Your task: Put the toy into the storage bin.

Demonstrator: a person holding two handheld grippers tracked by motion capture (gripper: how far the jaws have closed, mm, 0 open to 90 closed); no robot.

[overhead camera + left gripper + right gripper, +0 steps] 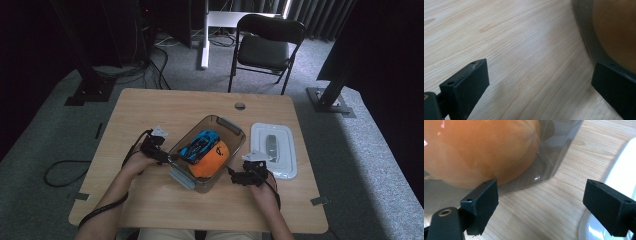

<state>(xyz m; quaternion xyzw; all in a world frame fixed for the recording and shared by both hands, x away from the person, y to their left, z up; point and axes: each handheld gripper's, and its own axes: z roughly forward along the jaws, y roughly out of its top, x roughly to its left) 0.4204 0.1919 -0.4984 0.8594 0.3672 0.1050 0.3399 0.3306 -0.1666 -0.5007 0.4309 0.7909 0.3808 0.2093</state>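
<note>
Left claw [162,156] first: I see its jaws spread wide and holding nothing, and it sits at the near-left side of the clear storage box [227,126]. In the left gripper view one jaw hangs over bare wood while the other sits right against the box's dark rim, so I judge I am close to a grip on that wall but have not made one.

Moving right, the box stands in the middle of the table [150,107], turned at an angle. Inside it lie a blue toy car [201,144] and, just beside it toward me, an orange plush toy [210,161]; the two look to be touching. So the packing seems done as far as I can tell.

Next comes my right claw [236,176], also wide open and empty, near the box's near-right corner. In the right gripper view its jaws frame that corner, with the orange shape pressing behind the clear wall and the white lid [274,149] at the right edge.

That lid lies flat on the table just right of the box, apart from it. My reading: contents in, lid not yet on. What is left is to pick up the lid, seat it on the box and press it shut.
</note>
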